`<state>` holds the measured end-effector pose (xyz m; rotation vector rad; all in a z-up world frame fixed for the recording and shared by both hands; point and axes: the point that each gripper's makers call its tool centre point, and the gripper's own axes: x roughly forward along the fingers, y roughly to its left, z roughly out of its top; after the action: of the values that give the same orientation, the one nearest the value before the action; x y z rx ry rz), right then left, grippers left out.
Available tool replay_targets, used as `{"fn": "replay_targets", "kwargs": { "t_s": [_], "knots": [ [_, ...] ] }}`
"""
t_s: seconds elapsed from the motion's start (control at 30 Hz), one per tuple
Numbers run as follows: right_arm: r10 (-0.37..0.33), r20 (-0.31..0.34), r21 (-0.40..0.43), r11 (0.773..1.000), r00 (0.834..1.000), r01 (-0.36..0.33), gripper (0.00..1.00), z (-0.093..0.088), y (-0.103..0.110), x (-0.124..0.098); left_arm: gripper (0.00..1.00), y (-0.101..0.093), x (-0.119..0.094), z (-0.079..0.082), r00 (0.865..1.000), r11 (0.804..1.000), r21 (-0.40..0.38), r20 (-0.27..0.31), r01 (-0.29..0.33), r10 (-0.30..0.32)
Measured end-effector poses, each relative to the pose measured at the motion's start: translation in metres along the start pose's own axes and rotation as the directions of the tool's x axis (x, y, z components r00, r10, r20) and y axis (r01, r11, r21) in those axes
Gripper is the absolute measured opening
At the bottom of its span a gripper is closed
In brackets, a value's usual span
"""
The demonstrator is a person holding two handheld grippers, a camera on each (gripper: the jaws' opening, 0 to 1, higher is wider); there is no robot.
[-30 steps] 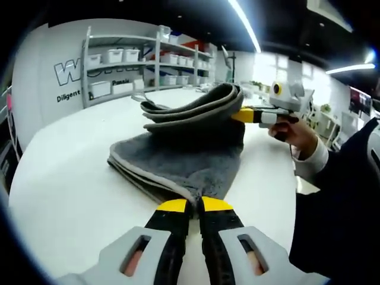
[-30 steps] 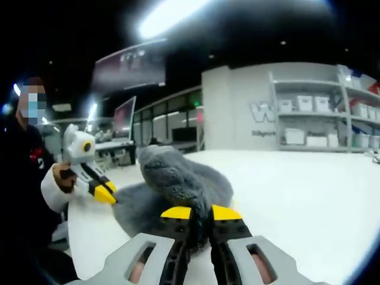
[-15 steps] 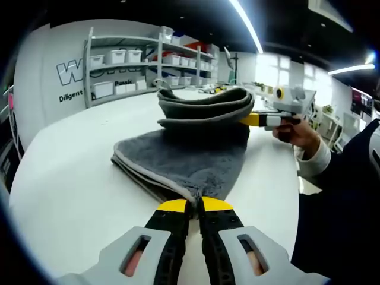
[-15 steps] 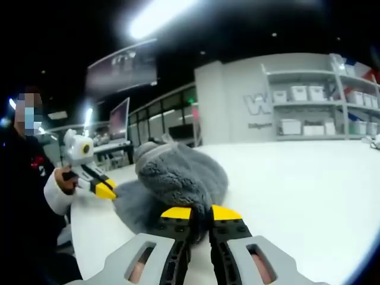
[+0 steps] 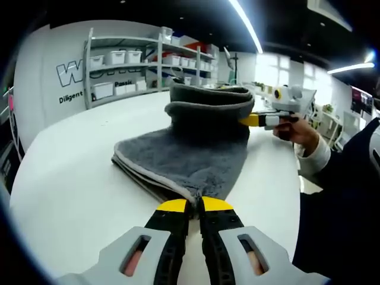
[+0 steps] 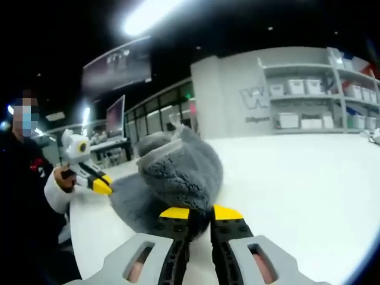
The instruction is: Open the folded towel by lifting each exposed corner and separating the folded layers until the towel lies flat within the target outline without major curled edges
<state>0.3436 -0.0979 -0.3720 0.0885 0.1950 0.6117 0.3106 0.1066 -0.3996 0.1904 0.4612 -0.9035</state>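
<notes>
On the white table (image 5: 65, 196) lies the grey towel (image 5: 184, 160), left gripper (image 5: 189, 205) pinching its near corner to anchor it. Right gripper (image 6: 199, 212), jaws clamped on the far edge, holds that layer raised in a hump, peeling the fold apart.
</notes>
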Motion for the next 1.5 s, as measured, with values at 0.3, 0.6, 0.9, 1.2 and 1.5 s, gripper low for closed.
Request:
{"fn": "replay_targets", "kwargs": {
  "t_s": [0.3,0.6,0.9,1.2,1.5],
  "knots": [
    [-0.022,-0.005,0.004,1.0,1.0,0.022,0.14,0.002,-0.007,-0.006,0.06,0.002,-0.001,-0.001,1.0,1.0,-0.003,0.001,-0.002,0.002],
    [-0.036,0.003,0.0,0.999,0.999,0.036,0.17,0.005,-0.01,-0.011,0.06,0.003,0.0,-0.002,1.0,1.0,-0.001,-0.002,-0.002,0.002],
    [-0.048,0.026,0.045,0.998,0.999,0.047,0.16,0.01,-0.019,-0.019,0.06,0.002,0.0,-0.001,1.0,1.0,0.027,-0.011,-0.015,0.016],
    [-0.074,0.013,0.104,0.992,0.997,0.072,0.18,0.011,-0.045,-0.036,0.06,-0.004,0.003,0.0,1.0,0.999,0.037,-0.011,0.014,-0.014],
    [-0.017,-0.109,0.059,0.998,0.994,0.024,0.18,-0.007,-0.04,-0.041,0.06,0.0,0.004,0.001,1.0,1.0,0.027,-0.005,0.01,-0.01]
  ]
}}
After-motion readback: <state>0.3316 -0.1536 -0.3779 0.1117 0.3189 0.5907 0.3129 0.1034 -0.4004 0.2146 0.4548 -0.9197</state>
